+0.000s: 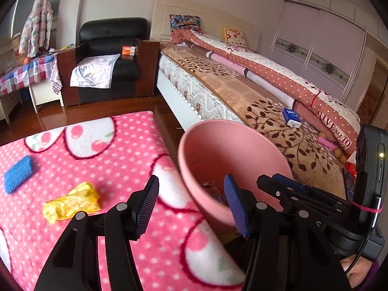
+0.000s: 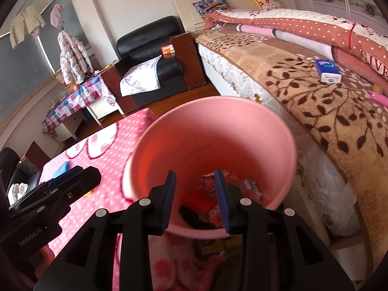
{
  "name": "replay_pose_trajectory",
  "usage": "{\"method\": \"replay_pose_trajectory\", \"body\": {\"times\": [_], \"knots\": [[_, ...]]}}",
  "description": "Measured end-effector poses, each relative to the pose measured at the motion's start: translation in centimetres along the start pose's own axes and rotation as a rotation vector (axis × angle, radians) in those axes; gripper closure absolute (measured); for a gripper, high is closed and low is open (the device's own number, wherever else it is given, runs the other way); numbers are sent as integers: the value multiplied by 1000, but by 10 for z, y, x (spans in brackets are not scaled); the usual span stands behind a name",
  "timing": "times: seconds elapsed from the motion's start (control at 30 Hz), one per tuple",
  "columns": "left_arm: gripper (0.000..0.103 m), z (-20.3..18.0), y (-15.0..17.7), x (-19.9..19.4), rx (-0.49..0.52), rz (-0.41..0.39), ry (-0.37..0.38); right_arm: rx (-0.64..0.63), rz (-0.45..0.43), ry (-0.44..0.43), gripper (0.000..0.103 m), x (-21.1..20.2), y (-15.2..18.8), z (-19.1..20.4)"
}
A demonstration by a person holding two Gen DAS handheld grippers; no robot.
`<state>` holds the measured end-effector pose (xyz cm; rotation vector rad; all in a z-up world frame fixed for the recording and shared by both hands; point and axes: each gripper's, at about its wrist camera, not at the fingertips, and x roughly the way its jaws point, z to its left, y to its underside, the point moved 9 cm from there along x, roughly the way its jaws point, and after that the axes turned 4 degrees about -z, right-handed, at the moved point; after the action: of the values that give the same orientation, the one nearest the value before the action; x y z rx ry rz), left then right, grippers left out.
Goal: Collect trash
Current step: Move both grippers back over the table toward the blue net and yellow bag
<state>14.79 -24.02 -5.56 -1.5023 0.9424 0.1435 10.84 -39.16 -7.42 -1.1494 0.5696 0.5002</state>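
In the left wrist view, the left gripper [image 1: 191, 208] has its jaws wide apart and nothing is between them. The yellow wrapper [image 1: 72, 202] lies on the pink blanket [image 1: 126, 145], just to the left of the left finger and not touching it. The blue sponge [image 1: 18, 173] is further left. The pink bin [image 1: 232, 150] stands to the right, behind the right finger.

In the right wrist view, the right gripper [image 2: 195, 198] is released, holding nothing, above the near rim of the pink bin [image 2: 213, 126]. Crumpled trash [image 2: 208, 181] lies at the bin's bottom, beyond the fingertips.
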Motion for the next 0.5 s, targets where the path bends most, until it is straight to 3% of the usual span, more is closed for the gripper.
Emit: {"method": "replay_pose_trajectory", "body": {"times": [0.5], "knots": [[48, 119, 27, -55, 11, -8, -175, -75, 146, -179, 69, 19, 48, 112]]}}
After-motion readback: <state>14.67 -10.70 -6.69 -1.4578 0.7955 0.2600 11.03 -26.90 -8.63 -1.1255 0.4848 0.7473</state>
